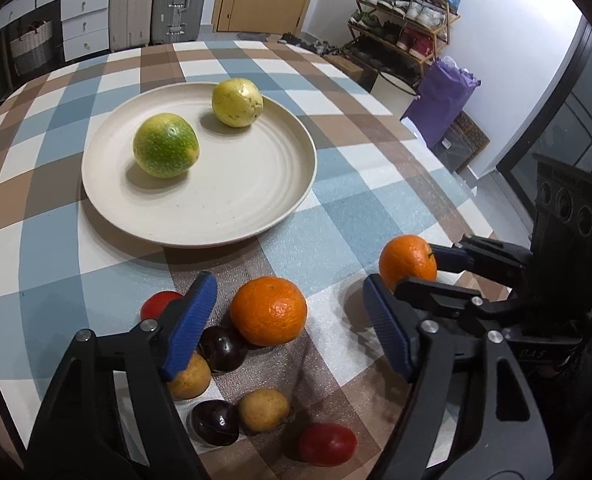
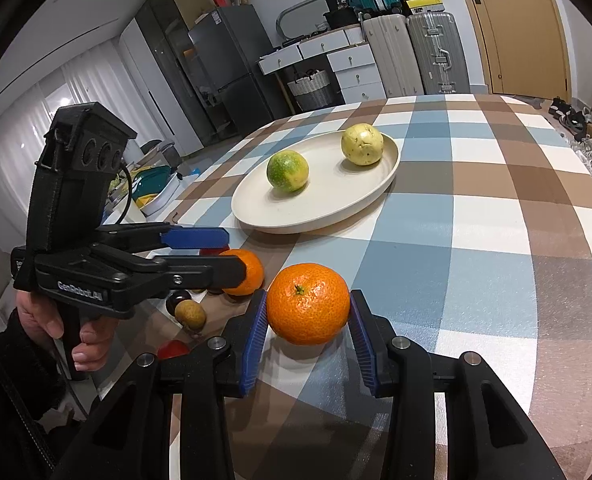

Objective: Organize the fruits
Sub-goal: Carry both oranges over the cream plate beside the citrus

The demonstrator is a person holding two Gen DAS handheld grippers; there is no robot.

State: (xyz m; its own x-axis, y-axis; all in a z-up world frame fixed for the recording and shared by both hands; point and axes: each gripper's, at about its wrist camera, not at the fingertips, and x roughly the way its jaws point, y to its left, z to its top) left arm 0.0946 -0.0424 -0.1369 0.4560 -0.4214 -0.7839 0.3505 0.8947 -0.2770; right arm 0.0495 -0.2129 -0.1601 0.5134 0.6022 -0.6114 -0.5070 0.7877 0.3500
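A cream plate (image 1: 232,216) (image 2: 256,212) on the checked tablecloth holds a green citrus (image 1: 165,145) (image 2: 287,171) and a yellow fruit (image 1: 237,102) (image 2: 362,144). In front of the plate lies an orange (image 1: 269,310) (image 2: 248,270). My left gripper (image 1: 288,320) (image 2: 236,253) is open around it, with a gap at each pad. To the right, my right gripper (image 2: 308,332) (image 1: 420,270) is shut on a second orange (image 2: 308,304) (image 1: 406,260), low over the cloth. Two red fruits (image 1: 327,445), two dark plums (image 1: 215,422) and two tan fruits (image 1: 264,409) lie close under the left gripper.
A person's hand (image 2: 84,336) holds the left gripper's handle. The table's edge (image 1: 448,184) curves along the right, with a shoe rack (image 1: 404,20) and a purple bag (image 1: 442,100) on the floor beyond it. Suitcases (image 1: 156,0) and drawers stand behind the table.
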